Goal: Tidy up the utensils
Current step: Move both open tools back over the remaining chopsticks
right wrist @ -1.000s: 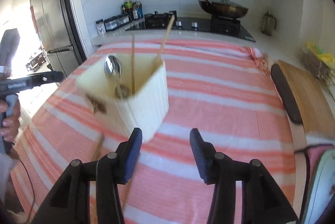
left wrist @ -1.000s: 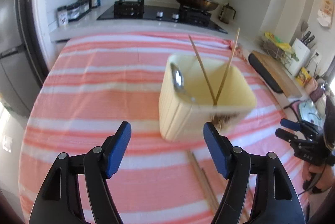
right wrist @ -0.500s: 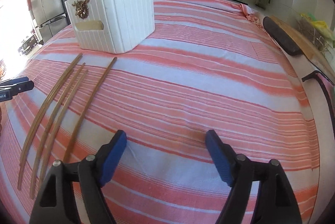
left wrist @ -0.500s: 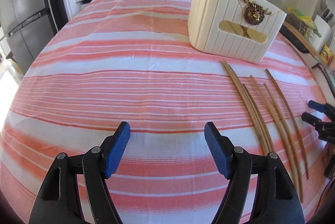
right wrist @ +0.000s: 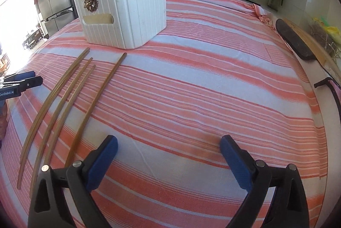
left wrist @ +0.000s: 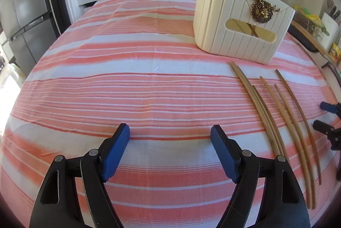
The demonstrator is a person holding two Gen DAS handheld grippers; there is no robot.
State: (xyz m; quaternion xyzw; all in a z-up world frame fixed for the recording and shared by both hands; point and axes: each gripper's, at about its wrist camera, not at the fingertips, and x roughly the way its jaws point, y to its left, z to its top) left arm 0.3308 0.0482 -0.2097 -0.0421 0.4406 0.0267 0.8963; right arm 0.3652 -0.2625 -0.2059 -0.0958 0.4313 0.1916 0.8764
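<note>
Left wrist view: your left gripper [left wrist: 170,138] has dropped close over the striped cloth [left wrist: 132,87], jaws opening and empty. The cream holder [left wrist: 238,23], a second ago seen from above, now stands beyond the loose chopsticks [left wrist: 275,119] lying right of you.

Right wrist view: your right gripper [right wrist: 168,151] widens, nothing between its pads. The chopsticks [right wrist: 64,100] lie to its left, uncollected; a pickup likely follows.

Striped cloth [left wrist: 132,87] lies bare ahead of the left gripper [left wrist: 170,138] and the right gripper [right wrist: 168,148], both opening with nothing between their jaws. Chopsticks [right wrist: 64,104] lie between the two. The white caddy [right wrist: 130,12] blocks the far side.
</note>
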